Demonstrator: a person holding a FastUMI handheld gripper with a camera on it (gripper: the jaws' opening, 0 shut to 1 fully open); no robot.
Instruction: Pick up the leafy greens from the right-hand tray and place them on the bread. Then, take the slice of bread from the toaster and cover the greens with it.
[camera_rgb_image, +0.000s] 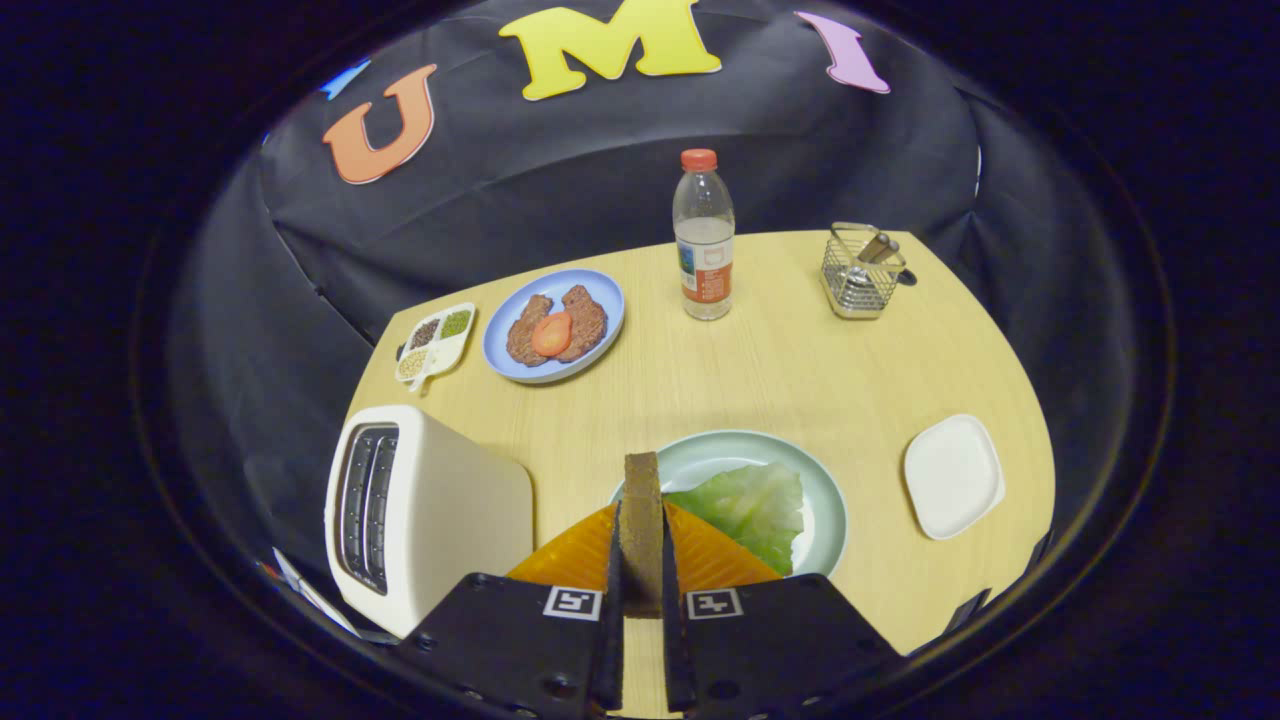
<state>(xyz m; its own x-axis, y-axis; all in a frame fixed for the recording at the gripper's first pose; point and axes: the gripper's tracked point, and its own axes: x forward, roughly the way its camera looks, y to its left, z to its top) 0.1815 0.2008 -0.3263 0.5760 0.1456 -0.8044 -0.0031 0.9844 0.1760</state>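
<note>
My gripper (641, 535) is shut on a brown slice of bread (641, 500), held upright and edge-on between both fingers. Just beyond the fingers a pale green plate (720, 450) carries the leafy greens (752, 505), which hide whatever lies under them. The held slice hangs above the plate's near left part. A white toaster (420, 515) stands to the left of the fingers, its two slots facing up and left.
A white square tray (952, 475) lies to the right of the plate. Farther back are a blue plate (600, 290) with meat patties and a tomato slice, a spice dish (437, 342), a water bottle (703, 240) and a wire basket (860, 272).
</note>
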